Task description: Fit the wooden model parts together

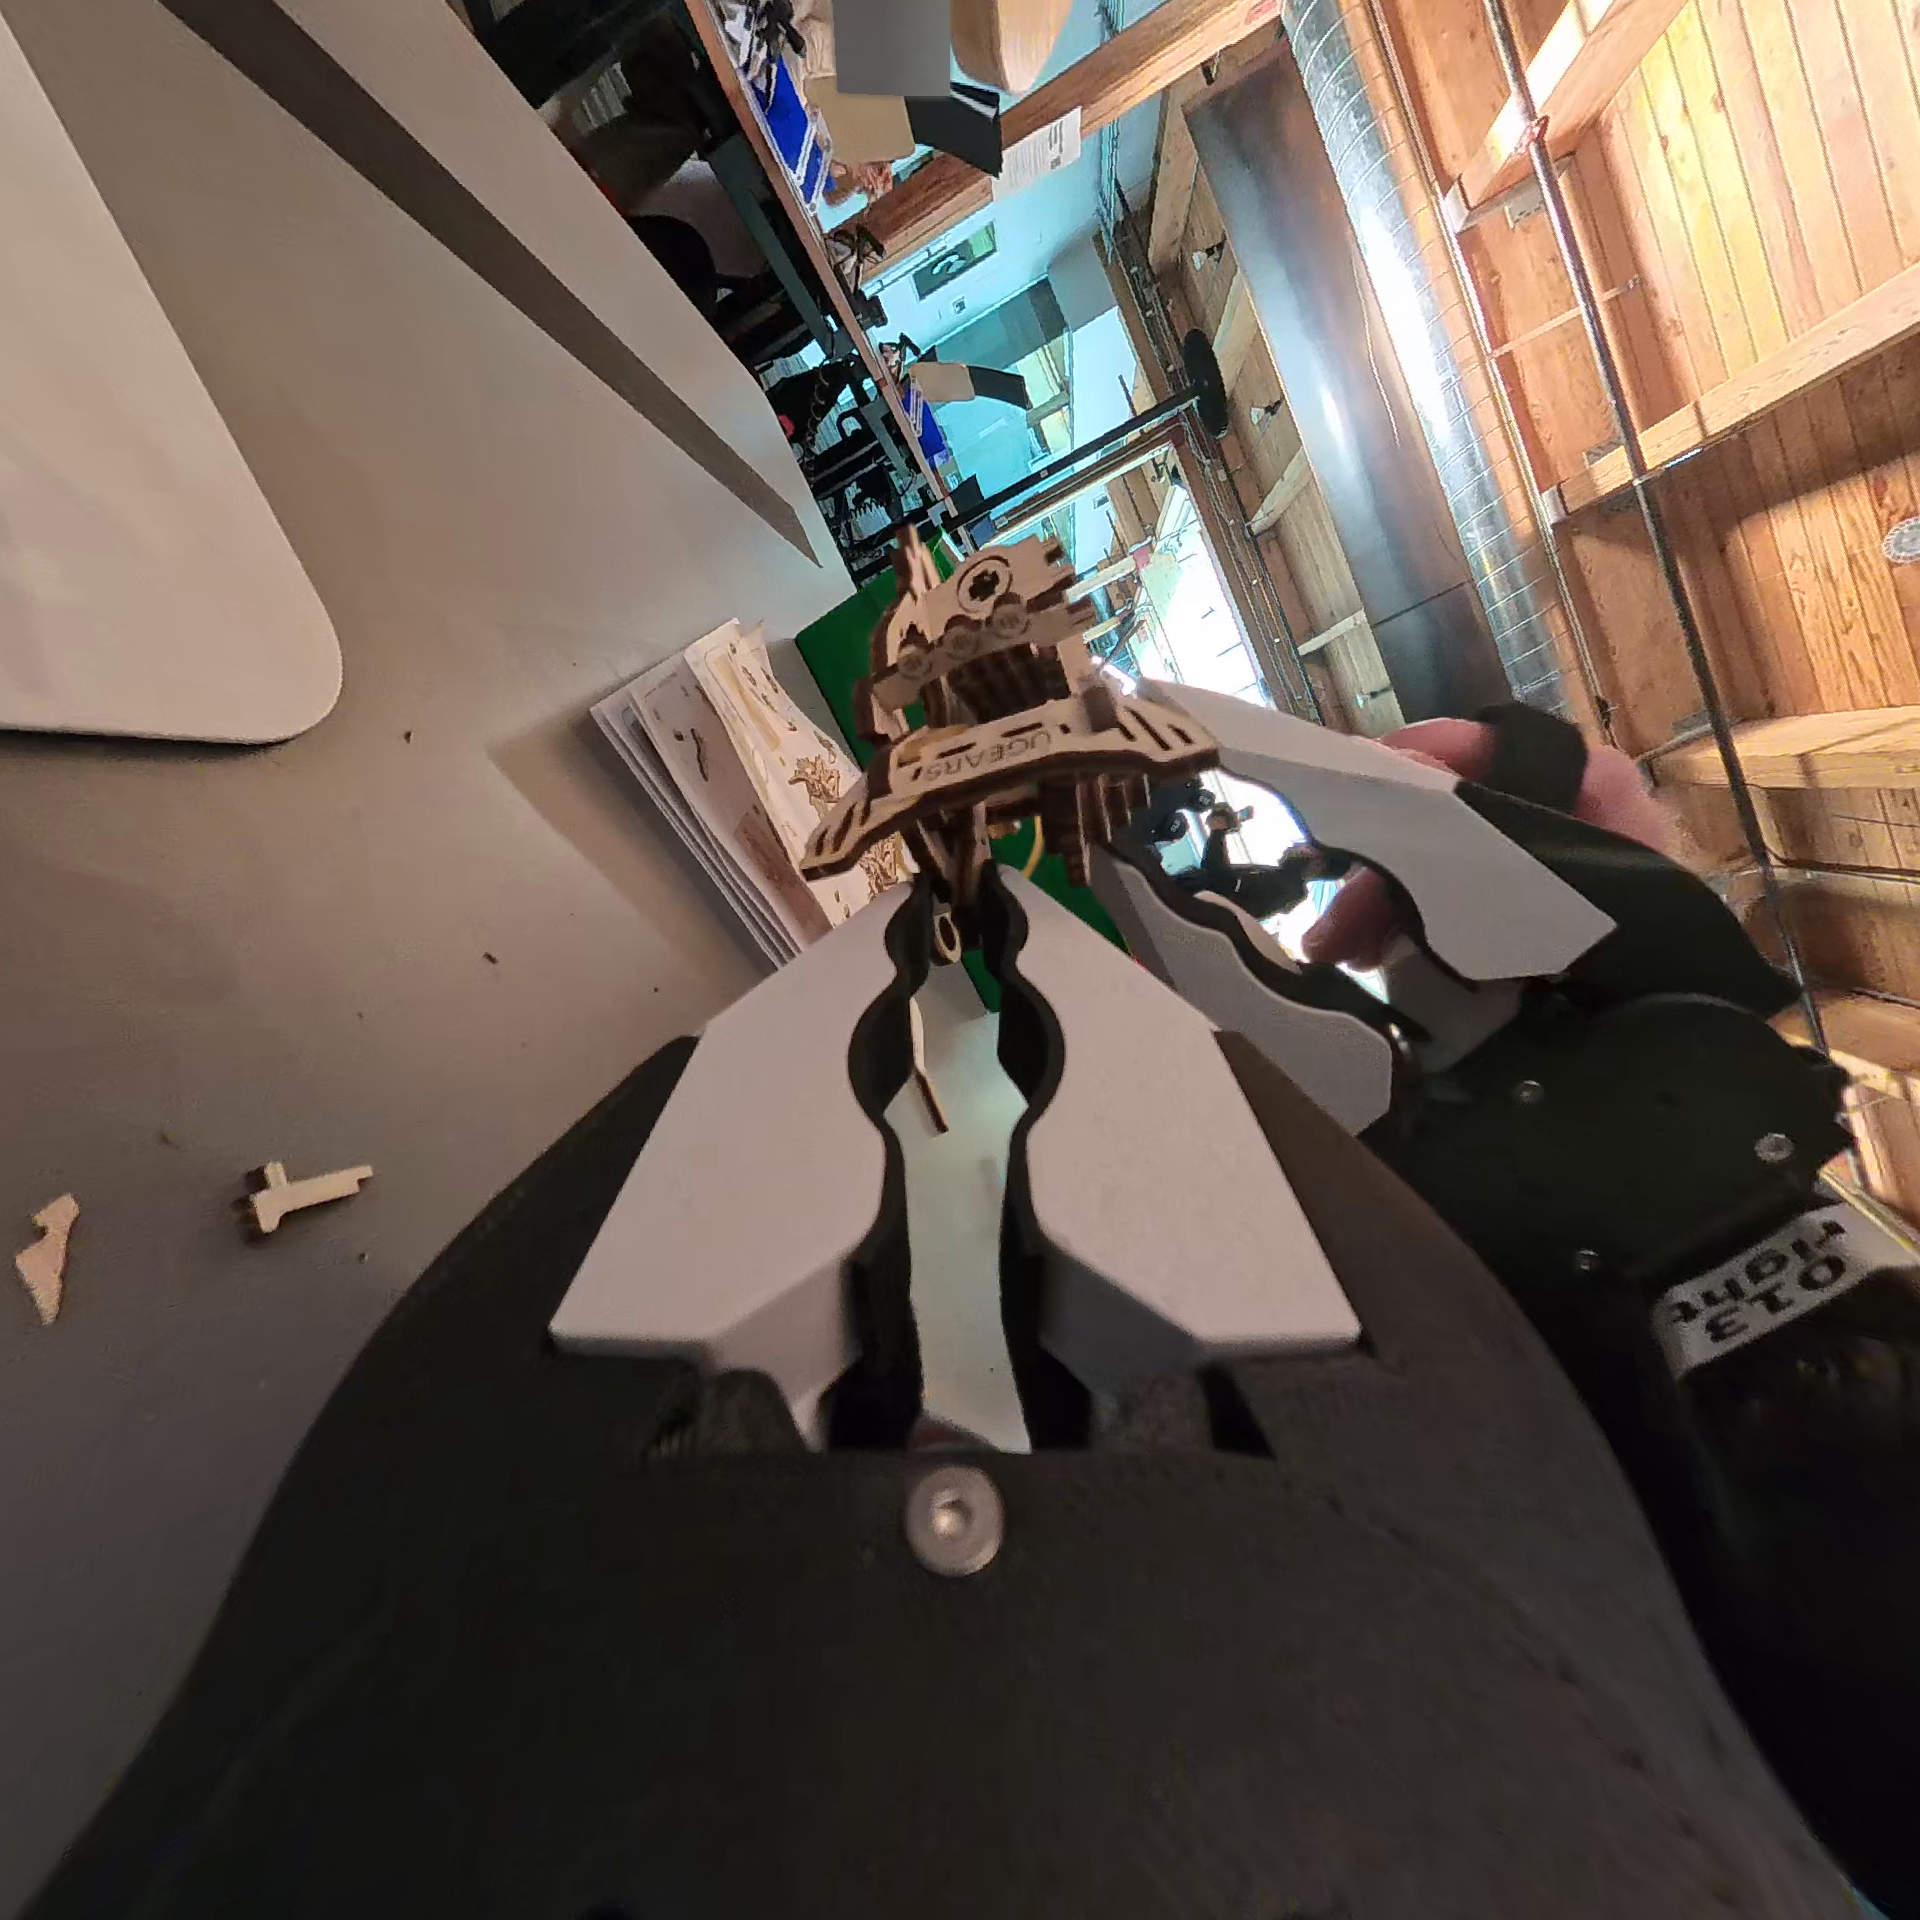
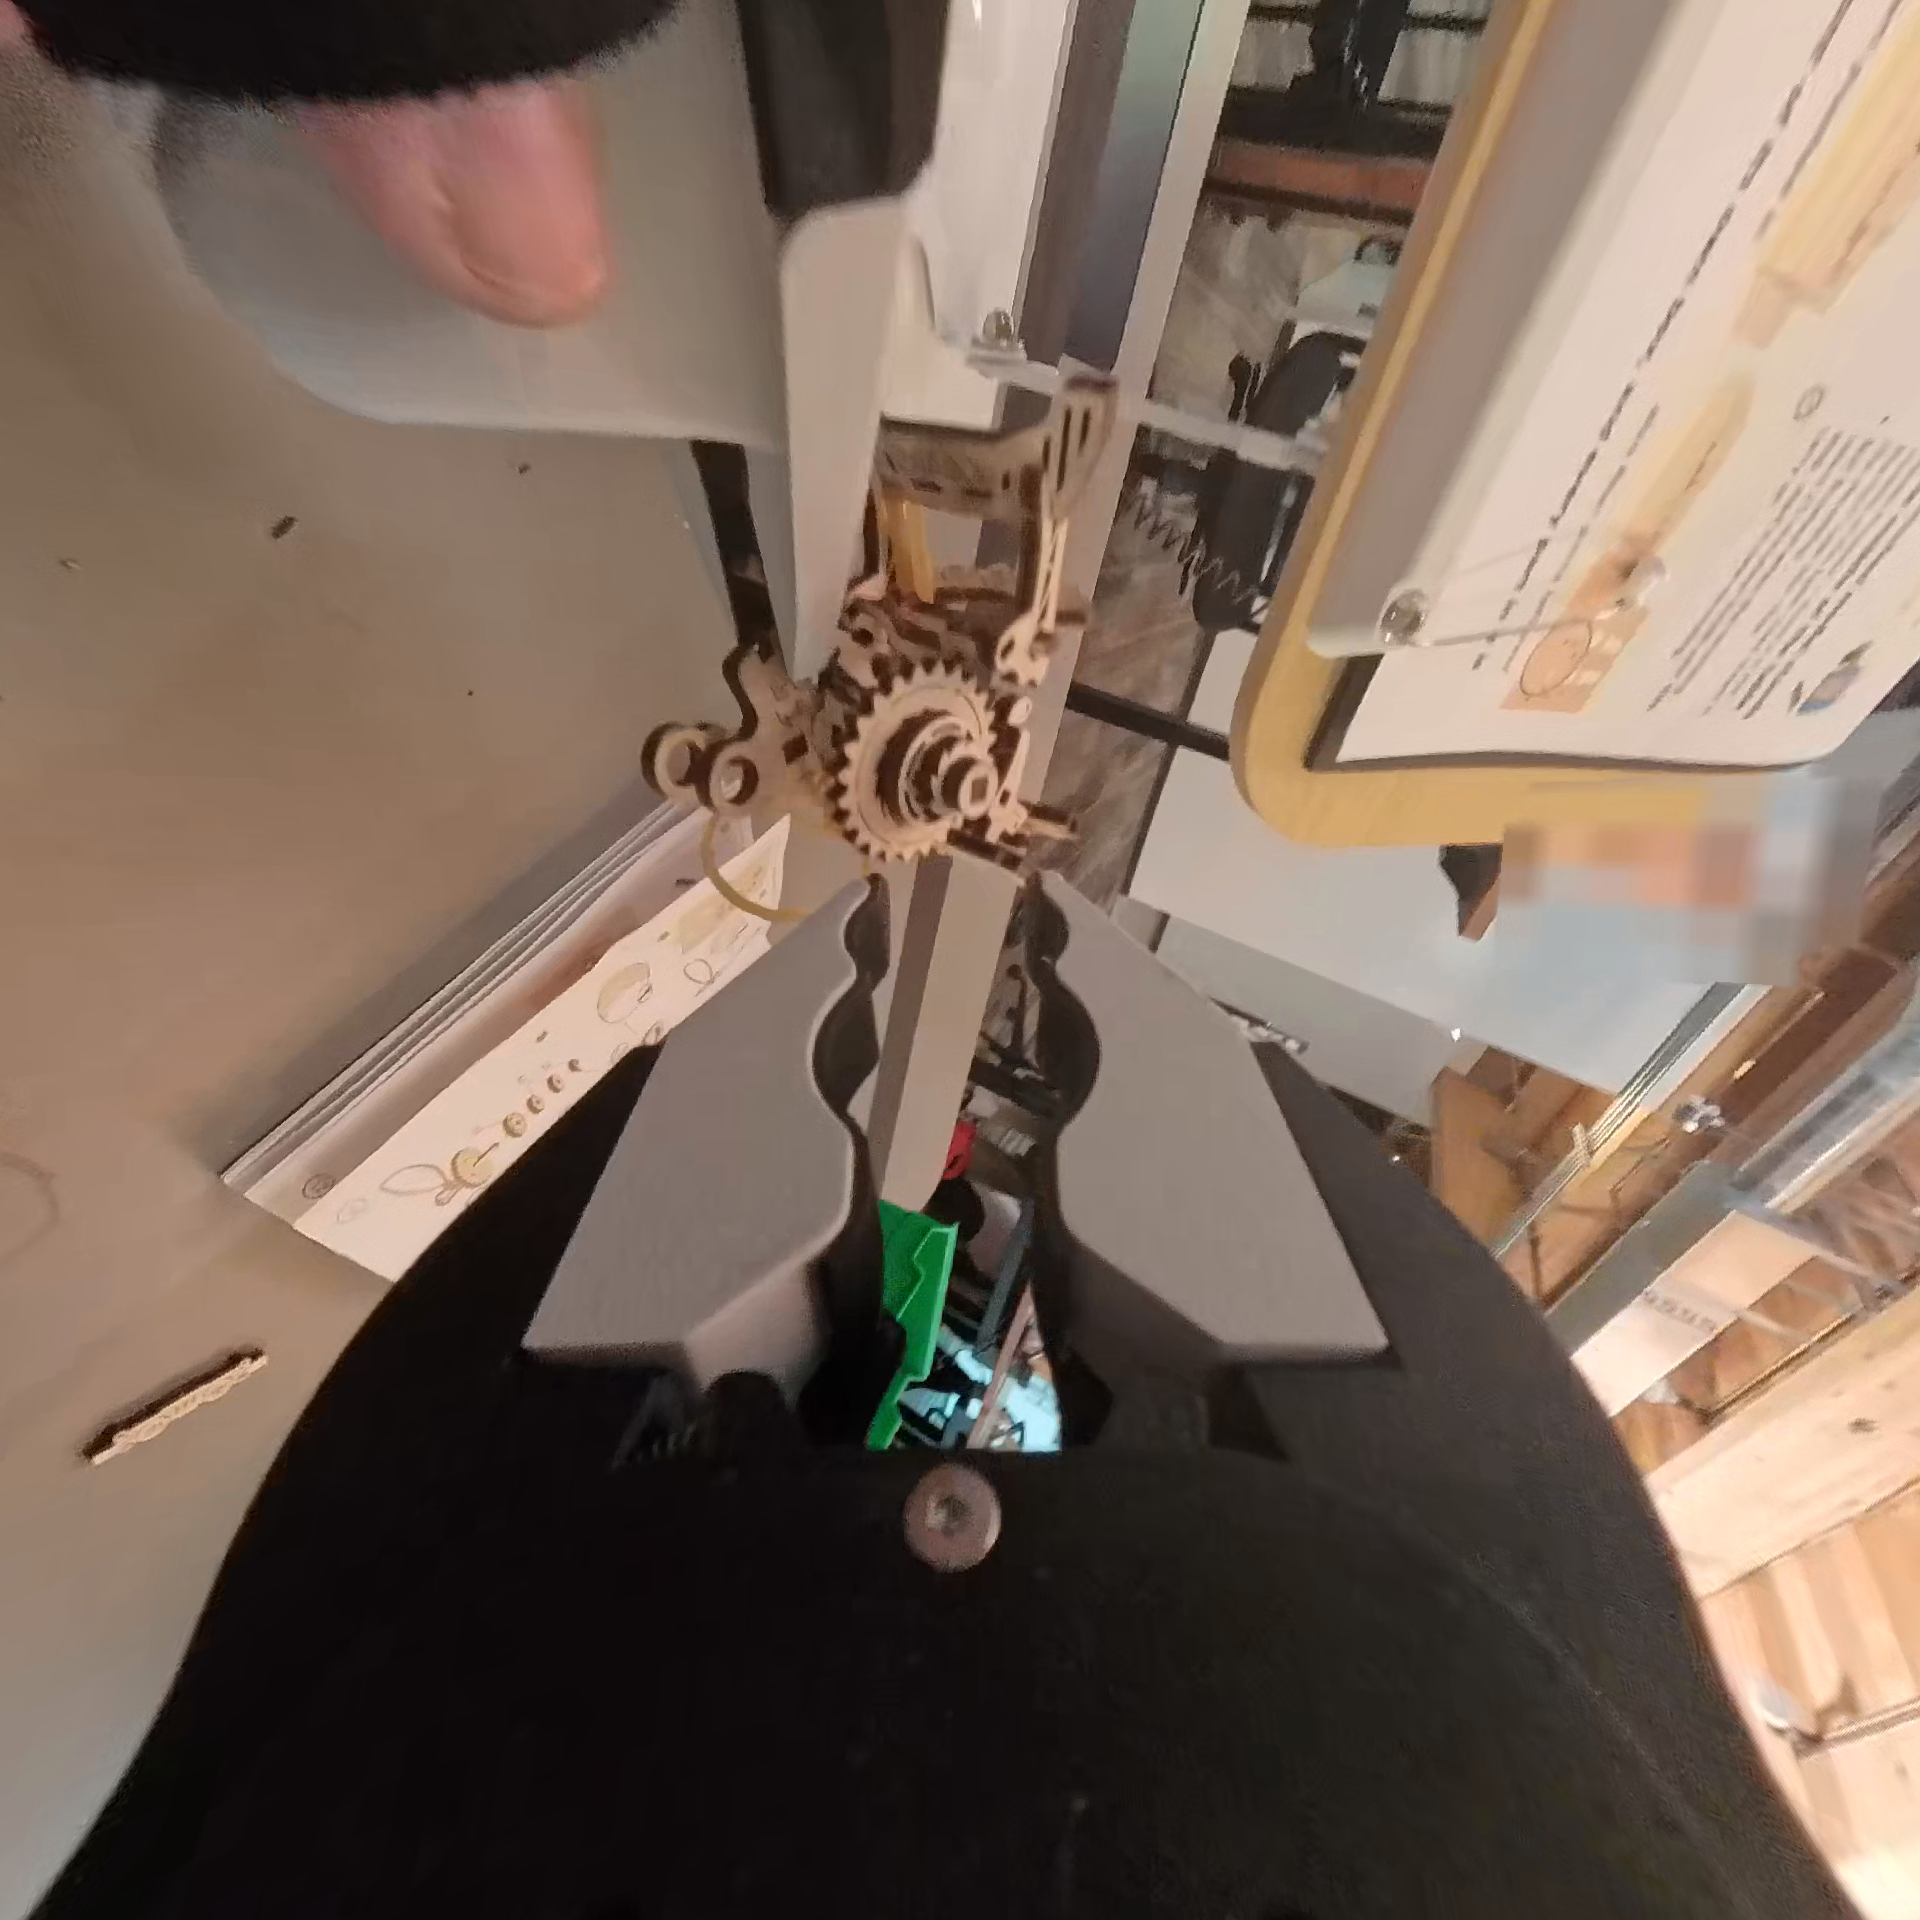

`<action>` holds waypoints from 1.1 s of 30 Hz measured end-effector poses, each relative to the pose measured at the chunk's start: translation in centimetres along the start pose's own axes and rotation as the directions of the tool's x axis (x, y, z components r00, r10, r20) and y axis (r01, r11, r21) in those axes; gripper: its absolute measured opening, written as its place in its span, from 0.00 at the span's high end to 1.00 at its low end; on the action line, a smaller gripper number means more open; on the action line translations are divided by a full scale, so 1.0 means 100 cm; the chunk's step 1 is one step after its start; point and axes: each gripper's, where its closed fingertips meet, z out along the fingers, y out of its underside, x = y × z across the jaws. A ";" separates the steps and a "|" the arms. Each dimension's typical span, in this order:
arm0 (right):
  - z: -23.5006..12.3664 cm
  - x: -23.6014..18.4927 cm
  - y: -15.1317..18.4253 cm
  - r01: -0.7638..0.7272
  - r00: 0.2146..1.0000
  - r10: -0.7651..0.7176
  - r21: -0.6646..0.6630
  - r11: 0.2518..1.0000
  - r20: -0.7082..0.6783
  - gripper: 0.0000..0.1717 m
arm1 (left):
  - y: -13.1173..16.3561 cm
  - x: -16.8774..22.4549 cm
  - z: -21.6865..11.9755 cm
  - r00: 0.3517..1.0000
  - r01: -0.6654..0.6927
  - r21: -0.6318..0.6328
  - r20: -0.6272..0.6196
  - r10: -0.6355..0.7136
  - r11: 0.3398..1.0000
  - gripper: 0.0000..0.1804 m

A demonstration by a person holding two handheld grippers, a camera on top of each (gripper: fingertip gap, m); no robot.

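Wooden model [image 1: 997,727], a geared sub-assembly, is up in the air over the tabletop [image 1: 436,831], not resting on anything. My left gripper [image 1: 951,914] has it by a thin stem at the bottom: fingers nearly closed, dark pads pressed on that stem from both sides. I think the low grip is deliberate, since it leaves the gear side and the curved plate exposed for work from the other side.

In the right wrist view the same model [image 2: 914,748] shows its big toothed wheel facing my right gripper [image 2: 956,894]. That one stands partly open, tips just under the wheel and the small pegs beside it. I see nothing clamped in it and I can't tell whether a pad touches the teeth; the frame is a bit blurred. My read: it's lined up to pinch or press something on the gear side while the left acts as the vise.

A loop of yellowish rubber band [image 2: 743,894] hangs off the model's lower left. Could snag when the right closes.

Farther out: instruction sheets [image 1: 727,790] stacked on the tabletop right behind the model, green piece [image 1: 842,644] past them. Loose wooden offcuts [image 1: 301,1195] lie well apart on the left, one more strip [image 2: 171,1408] in the right view. I think those are parts waiting their turn.
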 end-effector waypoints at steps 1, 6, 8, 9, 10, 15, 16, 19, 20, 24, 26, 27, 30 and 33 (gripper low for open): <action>0.000 0.001 0.002 -0.012 1.000 0.012 0.001 1.000 0.002 0.87 | 0.000 0.000 0.000 1.000 0.000 0.000 0.000 0.000 1.000 0.97; -0.012 0.004 0.000 -0.078 0.997 0.078 0.052 0.996 0.007 0.86 | 0.003 -0.001 0.001 1.000 0.008 -0.007 -0.002 -0.008 1.000 0.97; -0.022 0.003 -0.012 -0.097 0.995 0.094 0.129 0.987 0.030 0.87 | 0.003 0.000 0.001 1.000 0.001 -0.008 -0.001 -0.001 1.000 0.97; -0.026 0.001 -0.019 -0.089 0.996 0.084 0.162 0.983 0.036 0.87 | 0.004 0.001 0.002 1.000 -0.003 -0.010 -0.002 0.003 1.000 0.96; -0.027 -0.001 -0.023 -0.080 0.996 0.074 0.174 0.982 0.040 0.87 | 0.005 0.002 0.002 1.000 -0.007 -0.013 -0.005 0.007 1.000 0.97; -0.016 -0.003 -0.020 -0.093 0.995 0.089 0.146 0.985 0.033 0.93 | 0.008 0.004 0.004 1.000 -0.027 -0.022 -0.009 0.026 0.999 0.97; -0.016 -0.003 -0.020 -0.108 0.994 0.103 0.153 0.982 0.042 0.94 | 0.008 0.004 0.004 1.000 -0.024 -0.021 -0.011 0.024 0.999 0.97; -0.013 -0.003 -0.018 -0.135 0.990 0.127 0.149 0.980 0.062 0.94 | 0.008 0.004 0.004 0.999 -0.038 -0.025 -0.003 0.038 0.999 0.97; -0.013 -0.003 -0.018 -0.136 0.990 0.128 0.152 0.979 0.066 0.94 | 0.008 0.003 0.004 0.999 -0.035 -0.027 -0.005 0.035 0.999 0.97; -0.015 -0.005 -0.017 -0.152 0.987 0.141 0.156 0.976 0.075 0.93 | 0.010 0.002 0.005 1.000 -0.030 -0.026 -0.008 0.030 0.999 0.97; -0.018 -0.005 -0.017 -0.171 0.984 0.161 0.159 0.972 0.072 0.89 | 0.009 0.003 0.005 0.999 -0.032 -0.023 -0.013 0.032 0.999 0.97; -0.020 -0.004 -0.017 -0.184 0.982 0.175 0.166 0.969 0.067 0.88 | 0.008 0.003 0.004 0.999 -0.030 -0.020 -0.017 0.030 0.999 0.97; -0.024 -0.007 -0.015 -0.213 0.976 0.204 0.171 0.962 0.071 0.89 | 0.009 0.005 0.005 0.999 -0.033 -0.020 -0.025 0.032 0.999 0.97; -0.027 -0.005 -0.015 -0.232 0.973 0.227 0.182 0.956 0.047 0.88 | 0.012 0.008 0.006 0.998 -0.048 -0.032 -0.032 0.047 0.998 0.97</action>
